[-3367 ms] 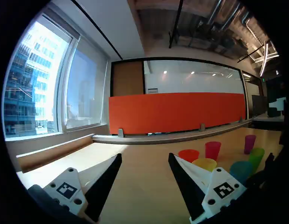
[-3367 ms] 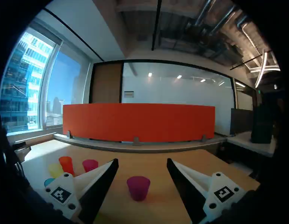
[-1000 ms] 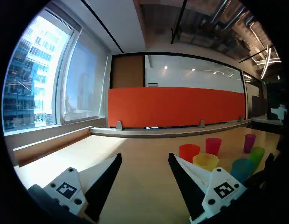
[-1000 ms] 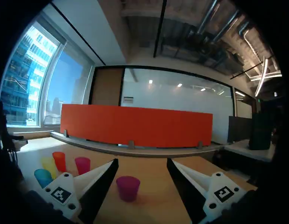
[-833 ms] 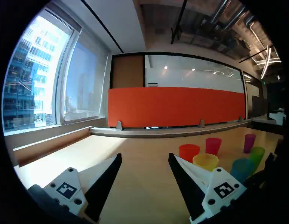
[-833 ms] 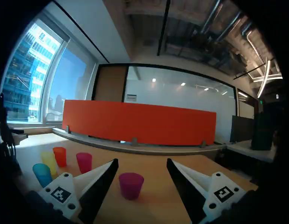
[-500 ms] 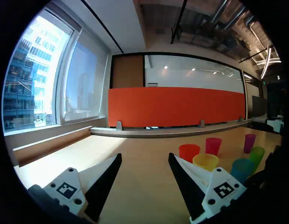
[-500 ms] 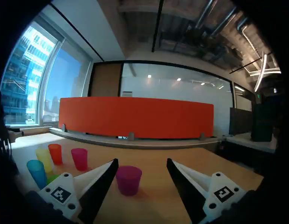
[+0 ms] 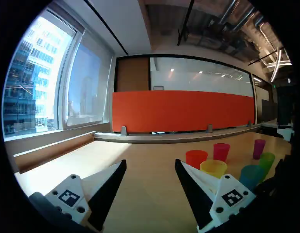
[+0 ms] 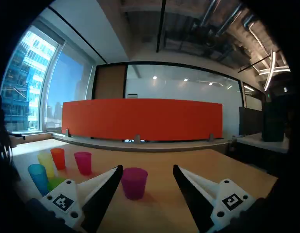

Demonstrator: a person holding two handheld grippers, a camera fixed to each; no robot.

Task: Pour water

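The right gripper hangs low over the pale wooden desk with its jaws spread wide and gripping nothing. A purple cup stands on the desk just ahead of the 2 fingers, inside the gap but hard over toward the left finger and well apart from the right one. I cannot tell whether the left fingertip touches it. The cup is upright, long axis vertical, mouth pointing straight up, flaring a little toward the rim.

The left gripper is also down near the desk, jaws just as wide, with bare wood between them. Off to its right in the left gripper view stand the other 5 cups, close together. An orange cup and a pink cup are at the back, and a yellow cup is just behind the right finger. A blue cup and a green cup are beside that. All 5 are upright, mouths up, none tipped. In the right gripper view the same group sits to the left of the purple cup and apart from it.

I cannot tell whether any cup holds water.

An orange partition runs along the far edge of the desk. A tall window on the left looks out on glass towers.
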